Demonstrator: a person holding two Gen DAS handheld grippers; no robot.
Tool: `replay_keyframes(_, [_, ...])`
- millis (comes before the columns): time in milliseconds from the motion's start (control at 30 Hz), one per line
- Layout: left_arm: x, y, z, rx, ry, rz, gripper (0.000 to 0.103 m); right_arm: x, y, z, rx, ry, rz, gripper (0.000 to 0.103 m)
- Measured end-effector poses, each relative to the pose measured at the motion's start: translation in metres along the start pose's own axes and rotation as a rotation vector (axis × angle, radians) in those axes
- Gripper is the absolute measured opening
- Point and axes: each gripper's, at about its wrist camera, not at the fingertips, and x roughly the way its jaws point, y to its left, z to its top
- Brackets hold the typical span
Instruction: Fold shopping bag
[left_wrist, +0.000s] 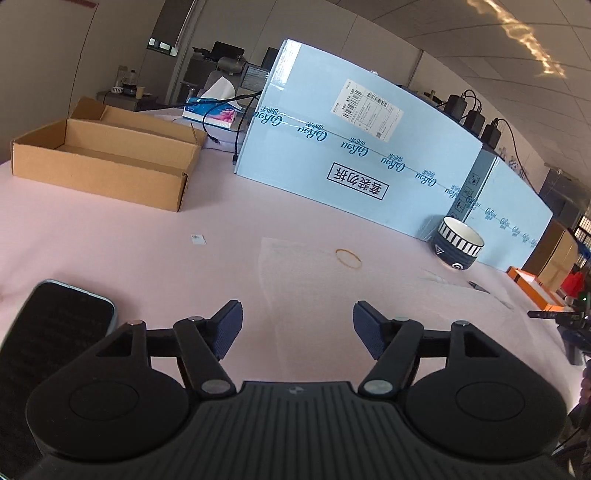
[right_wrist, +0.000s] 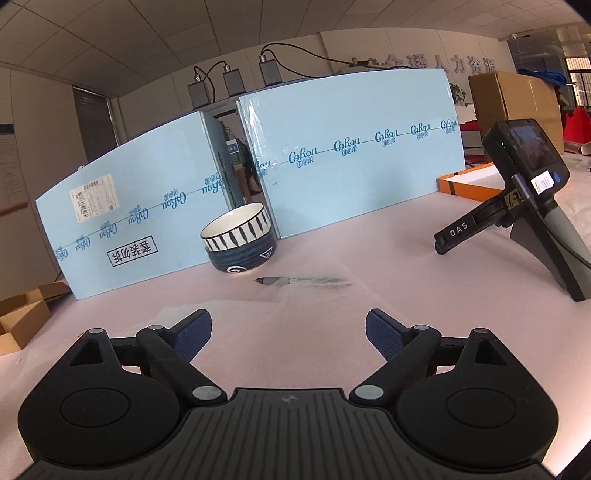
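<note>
Pale pink tabletop in an office. Left gripper (left_wrist: 297, 325) and right gripper (right_wrist: 288, 334) both have jaws open, empty. The shopping bag (left_wrist: 295, 266), thin clear film, lies flat just ahead: likely light, limp, slippery; pinch an edge.

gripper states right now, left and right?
Left gripper: open, nothing between the blue ribbed pads.
Right gripper: open wide, nothing between its pads, only the pink table cover below.
</note>
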Motion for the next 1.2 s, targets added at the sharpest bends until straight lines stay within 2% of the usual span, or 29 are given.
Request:
replay_keyframes(133, [-0.007,-0.015,-0.038,-0.020,0.029,-0.008,0.067,0.011,0.025,-0.024,0.029,0.063,0.017,0.094])
replay_keyframes(233, [-0.014,-0.018,-0.050,-0.026,0.014,-0.005,0.067,0.015,0.041,-0.032,0.016,0.051,-0.006,0.097])
replay_keyframes(433, [-0.029,-0.014,-0.057,-0.008,0.016,-0.004,0.066,0.020,0.044,-0.033,0.015,0.067,-0.004,0.102])
replay_keyframes(533, [-0.027,-0.012,-0.058,-0.007,0.009,-0.008,0.066,0.020,0.045,-0.035,-0.003,0.065,-0.007,0.102])
replay_keyframes(633, [-0.018,-0.016,-0.057,0.041,0.003,0.002,0.064,0.019,0.043,-0.037,0.005,0.054,-0.001,0.102])
replay_keyframes(700, [-0.011,-0.020,-0.057,0.084,-0.001,0.028,0.051,0.017,0.039,-0.038,0.031,0.039,0.015,0.102])
replay_keyframes(800, [-0.002,-0.023,-0.055,0.104,0.002,0.077,0.021,0.013,0.031,-0.039,0.083,0.014,0.046,0.103])
replay_keyframes(833, [0.001,-0.022,-0.054,0.098,0.006,0.082,0.003,0.012,0.028,-0.039,0.105,0.005,0.059,0.103])
replay_keyframes(933, [0.004,-0.012,-0.053,0.037,0.012,0.035,0.000,0.011,0.026,-0.039,0.120,-0.001,0.067,0.102])
replay_keyframes(1033, [0.001,-0.008,-0.047,0.047,0.002,0.061,0.000,0.011,0.029,-0.038,0.110,0.002,0.061,0.102])
replay_keyframes(1200, [-0.005,-0.001,-0.026,0.077,0.000,0.057,0.000,0.007,0.030,-0.038,0.126,-0.011,0.054,0.102])
